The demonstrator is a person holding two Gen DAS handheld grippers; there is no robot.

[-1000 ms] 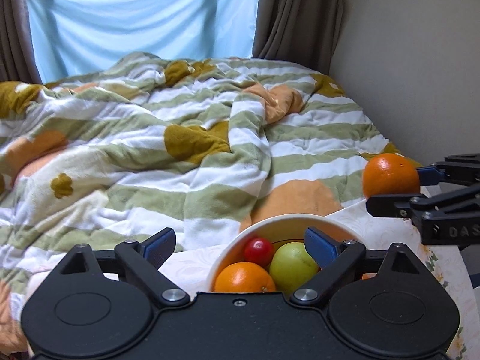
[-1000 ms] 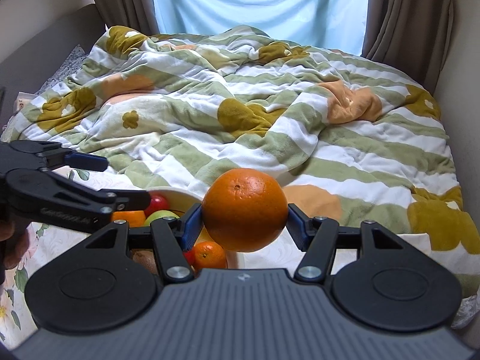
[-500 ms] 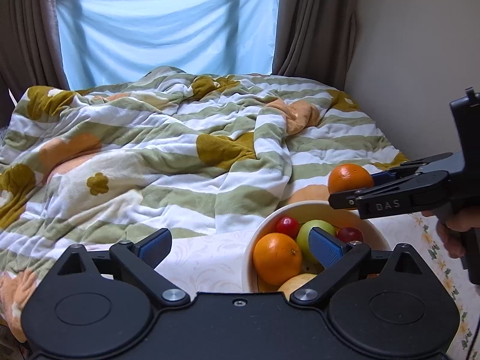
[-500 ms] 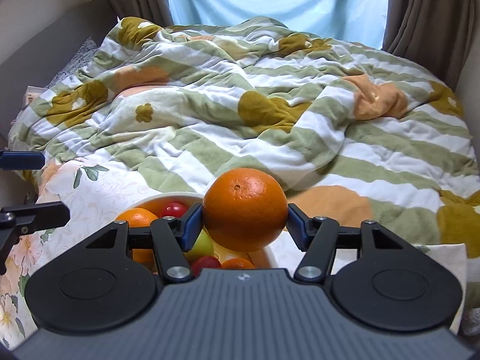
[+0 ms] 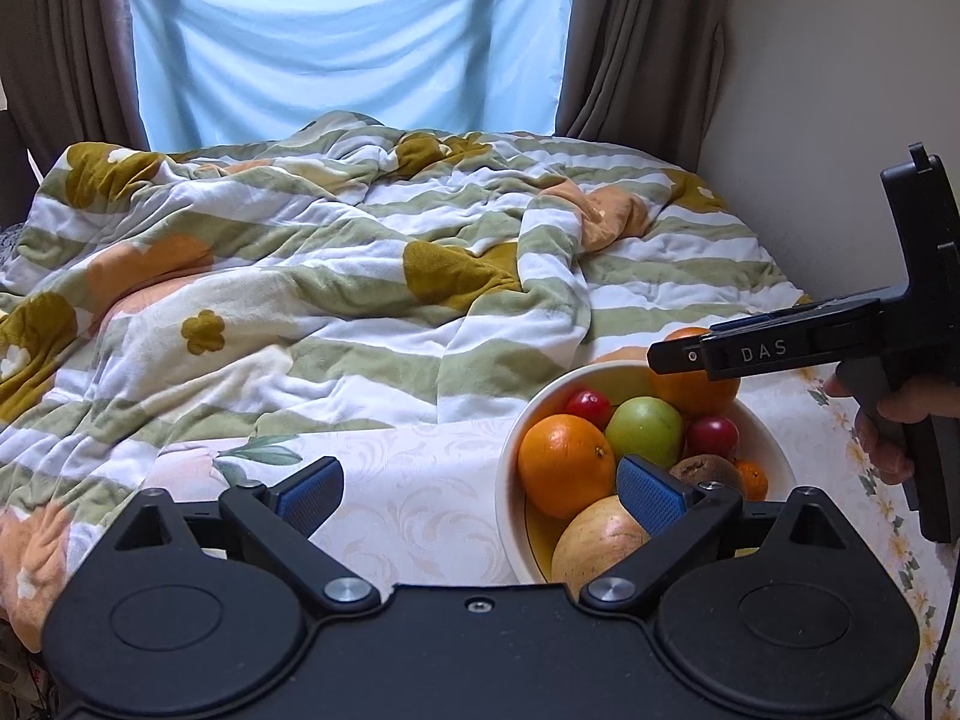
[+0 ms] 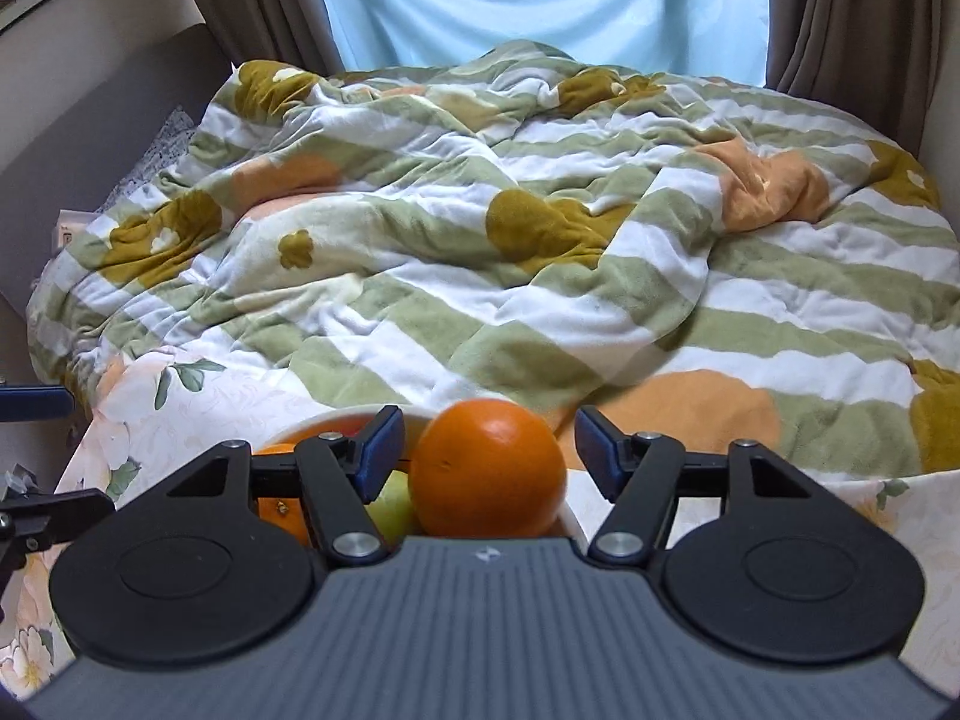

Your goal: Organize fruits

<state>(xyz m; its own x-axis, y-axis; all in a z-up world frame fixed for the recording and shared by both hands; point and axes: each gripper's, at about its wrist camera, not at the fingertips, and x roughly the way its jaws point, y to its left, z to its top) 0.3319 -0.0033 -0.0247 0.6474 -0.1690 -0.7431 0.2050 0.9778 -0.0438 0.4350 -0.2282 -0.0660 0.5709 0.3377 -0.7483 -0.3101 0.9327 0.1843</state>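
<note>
The large orange (image 6: 487,468) sits between your right gripper's (image 6: 489,450) blue pads (image 6: 379,444), with a visible gap on each side, so the fingers are spread and no longer pinch it. From your left wrist view the same orange (image 5: 693,384) lies at the far rim of the white bowl (image 5: 510,450), partly hidden behind the right gripper's finger (image 5: 768,348), which bears the letters "DAS" in pale type. Whether the orange already rests on the other fruit or on the rim cannot be told.

Around it the bowl holds a second orange (image 5: 564,465) at the near left, a green apple (image 5: 645,431) beside that, two small red fruits (image 5: 589,405), a brown kiwi (image 5: 705,471), a small tangerine (image 5: 753,477) and a pale yellow-red apple (image 5: 600,540) nearest you.

Your left gripper (image 5: 480,495) is wide open and holds nothing; its right pad (image 5: 651,495) hangs over the near side of the bowl, its left pad over the floral tablecloth (image 5: 408,480).

Your right hand (image 5: 900,414) is wrapped round the gripper's handle. Beyond the table lies a rumpled green-and-white striped blanket (image 5: 360,276) with mustard flowers, then pale blue curtains (image 5: 348,42). No other writing is legible.
</note>
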